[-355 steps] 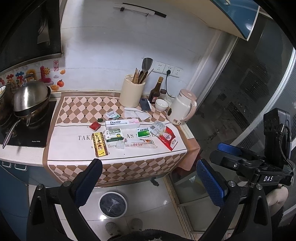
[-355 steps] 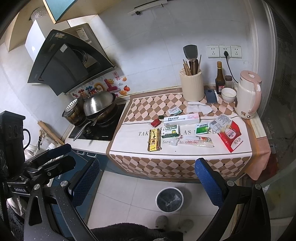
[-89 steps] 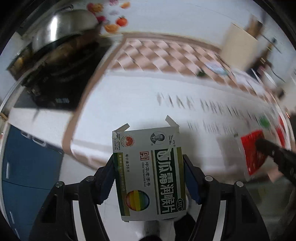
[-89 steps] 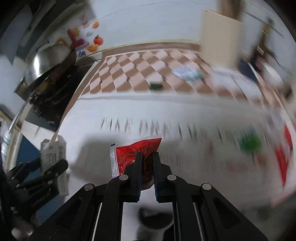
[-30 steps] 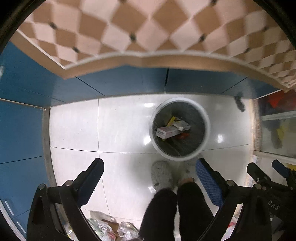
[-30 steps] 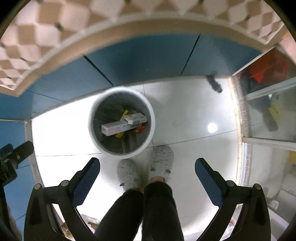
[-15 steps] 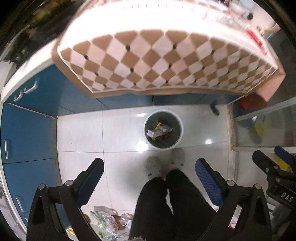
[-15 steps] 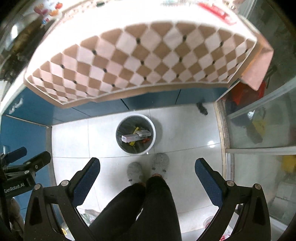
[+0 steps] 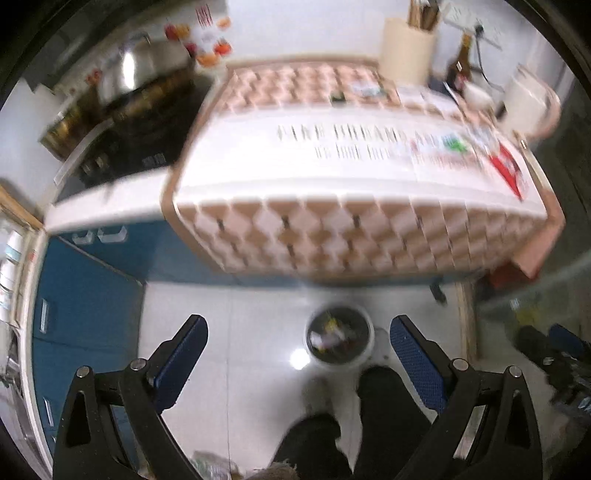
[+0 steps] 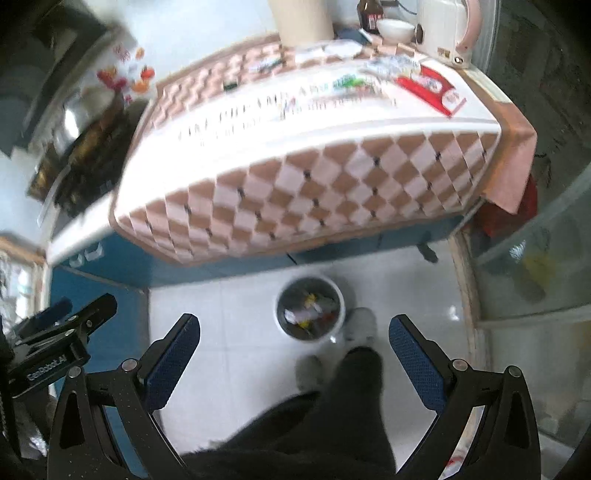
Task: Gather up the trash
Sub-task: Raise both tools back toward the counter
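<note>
A round grey trash bin (image 9: 339, 341) (image 10: 311, 313) stands on the white floor below the counter, with boxes and wrappers inside. My left gripper (image 9: 297, 363) is open and empty, above the floor near the bin. My right gripper (image 10: 293, 360) is open and empty too. On the checkered cloth (image 9: 332, 232) (image 10: 306, 192) lie a red packet (image 9: 508, 170) (image 10: 430, 86), a green packet (image 9: 456, 144) (image 10: 347, 81), a clear wrapper (image 10: 391, 66) and a small dark item (image 9: 337, 96) (image 10: 229, 85). Both views are blurred.
A wok (image 9: 136, 74) sits on the black stove (image 9: 122, 147) at left. A cream utensil holder (image 9: 406, 48), a dark bottle (image 9: 460, 62), a bowl (image 10: 395, 26) and a white kettle (image 10: 443, 29) stand at the back. Blue cabinets (image 9: 85, 295) are below. The person's legs (image 10: 332, 406) stand by the bin.
Both grippers have tilted up from looking down at the bin, so the counter top is in view again. The bin has moved lower in both views. Both stay open and empty.
</note>
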### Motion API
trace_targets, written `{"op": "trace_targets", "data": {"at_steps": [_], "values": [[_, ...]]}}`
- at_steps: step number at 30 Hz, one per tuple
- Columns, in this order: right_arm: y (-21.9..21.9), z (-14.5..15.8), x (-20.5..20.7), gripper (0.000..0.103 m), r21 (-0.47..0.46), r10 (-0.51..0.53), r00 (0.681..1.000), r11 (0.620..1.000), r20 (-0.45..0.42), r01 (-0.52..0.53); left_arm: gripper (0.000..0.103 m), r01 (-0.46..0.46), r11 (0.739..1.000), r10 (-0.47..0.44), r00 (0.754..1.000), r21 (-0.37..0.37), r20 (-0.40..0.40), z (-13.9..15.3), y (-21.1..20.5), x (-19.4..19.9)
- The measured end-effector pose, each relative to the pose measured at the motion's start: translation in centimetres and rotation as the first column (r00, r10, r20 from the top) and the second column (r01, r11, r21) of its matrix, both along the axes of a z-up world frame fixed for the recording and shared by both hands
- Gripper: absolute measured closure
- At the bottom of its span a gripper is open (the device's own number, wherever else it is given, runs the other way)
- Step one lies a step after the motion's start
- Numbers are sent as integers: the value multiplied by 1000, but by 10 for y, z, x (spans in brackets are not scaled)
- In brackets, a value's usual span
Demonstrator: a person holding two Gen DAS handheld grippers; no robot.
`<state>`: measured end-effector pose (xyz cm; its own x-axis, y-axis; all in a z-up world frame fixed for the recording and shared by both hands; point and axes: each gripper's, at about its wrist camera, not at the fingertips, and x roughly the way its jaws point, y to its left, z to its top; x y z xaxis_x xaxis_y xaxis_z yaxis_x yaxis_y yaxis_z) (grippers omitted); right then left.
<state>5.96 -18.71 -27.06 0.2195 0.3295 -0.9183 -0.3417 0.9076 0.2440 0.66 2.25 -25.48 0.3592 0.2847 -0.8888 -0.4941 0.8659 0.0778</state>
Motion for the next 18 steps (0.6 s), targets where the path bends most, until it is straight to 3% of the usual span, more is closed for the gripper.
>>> {"op": "trace_targets", "data": {"at_steps": [3, 8, 10, 13, 18], "values": [[-2, 12, 43, 0, 66, -38, 999, 997, 9, 37, 2, -40, 997, 37, 998, 65, 42, 11, 7, 37], [-3, 9, 136, 0, 73, -59, 998, 996, 26, 57, 0, -83, 991, 82, 997, 103, 12, 5, 13, 121], [-4, -4, 185, 0, 81, -58, 998, 995, -22, 60, 0, -79, 995, 80, 997, 62, -15, -6, 16, 158], [-9, -20, 253, 0, 64, -65, 997, 996, -47, 68, 0, -51, 995, 45, 997, -88, -64, -31, 13, 219], [-35, -47, 340, 0, 37, -115, 990, 992, -76, 118, 1, -14, 958, -33, 987, -288, -160, -85, -20, 318]]}}
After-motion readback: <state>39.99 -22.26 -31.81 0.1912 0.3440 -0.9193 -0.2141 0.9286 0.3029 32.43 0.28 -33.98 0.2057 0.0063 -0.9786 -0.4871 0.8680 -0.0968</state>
